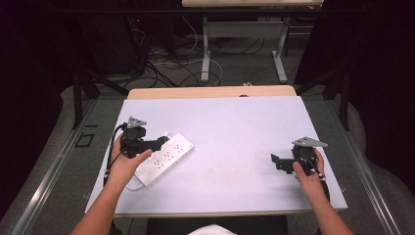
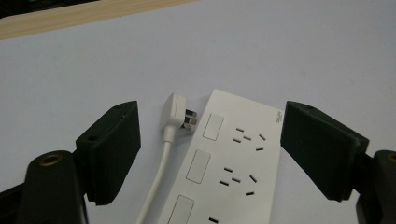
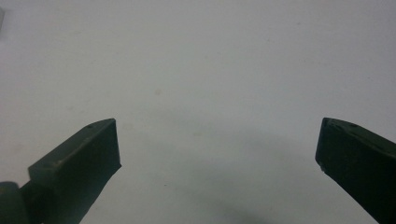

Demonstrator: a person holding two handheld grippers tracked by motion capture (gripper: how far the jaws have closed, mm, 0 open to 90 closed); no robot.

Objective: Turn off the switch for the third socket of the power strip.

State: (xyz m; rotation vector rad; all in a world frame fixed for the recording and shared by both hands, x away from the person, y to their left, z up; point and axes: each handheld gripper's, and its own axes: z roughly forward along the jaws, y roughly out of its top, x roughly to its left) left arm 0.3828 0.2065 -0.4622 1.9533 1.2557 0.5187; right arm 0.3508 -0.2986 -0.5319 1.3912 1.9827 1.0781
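Observation:
A white power strip (image 1: 166, 157) lies at an angle on the left of the white table top (image 1: 244, 127). My left gripper (image 1: 160, 143) hovers over its far end, jaws open. In the left gripper view the strip (image 2: 238, 172) shows several sockets and switches between the two spread jaws, and neither of the pads (image 2: 119, 140) touches it. A white plug (image 2: 175, 112) with bare prongs lies just off the strip's end, its cable (image 2: 156, 186) running back along the strip. My right gripper (image 1: 275, 161) rests at the right, open (image 3: 217, 123) over bare table.
The table's wooden far edge (image 1: 210, 92) shows beyond the white sheet. Behind it stand another table's legs (image 1: 205, 54) and loose cables on the floor (image 1: 166, 68). A white cable loop (image 1: 132, 186) lies near the front left edge.

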